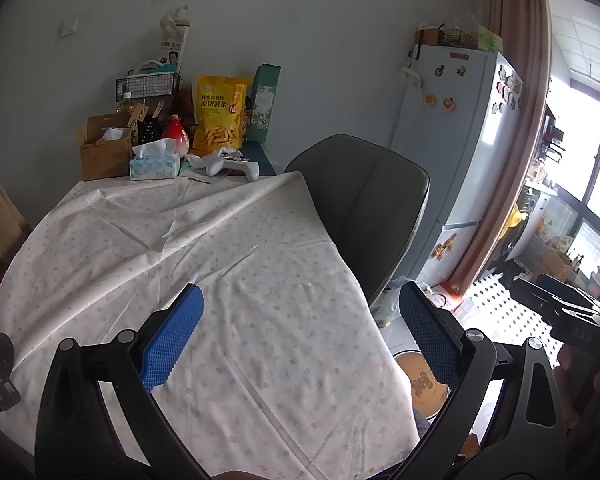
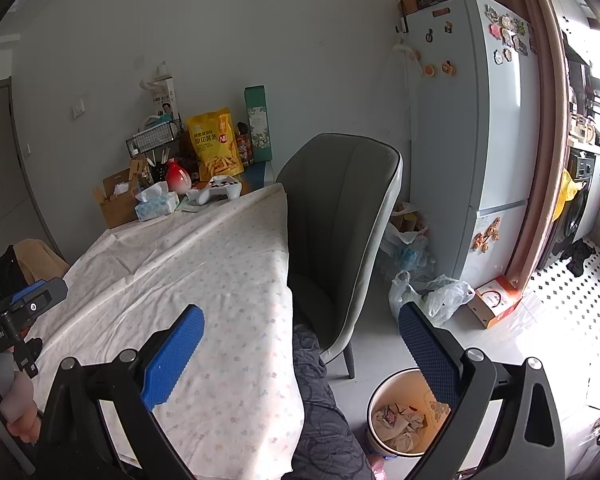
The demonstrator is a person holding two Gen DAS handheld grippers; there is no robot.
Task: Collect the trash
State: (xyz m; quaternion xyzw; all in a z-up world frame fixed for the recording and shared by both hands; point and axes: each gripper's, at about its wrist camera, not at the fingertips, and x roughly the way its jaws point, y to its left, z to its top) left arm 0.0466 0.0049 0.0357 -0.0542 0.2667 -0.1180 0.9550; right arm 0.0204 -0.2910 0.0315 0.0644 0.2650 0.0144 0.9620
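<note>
Round cream-coloured trash bin (image 2: 400, 412) upright on the pale floor, mouth facing up, crumpled paper waste (image 2: 396, 422) inside; it stands just beside the table's right edge, in front of the grey upholstered chair (image 2: 340, 216). Left gripper (image 1: 300, 336), blue pads spread wide and holding nothing, hovers above the white dotted tablecloth (image 1: 204, 240), whose near area lies bare. Right gripper (image 2: 300, 344), equally wide apart and empty, straddles the table edge and bin. Clutter, including a yellow snack bag (image 1: 218, 114), crowds the far edge.
</note>
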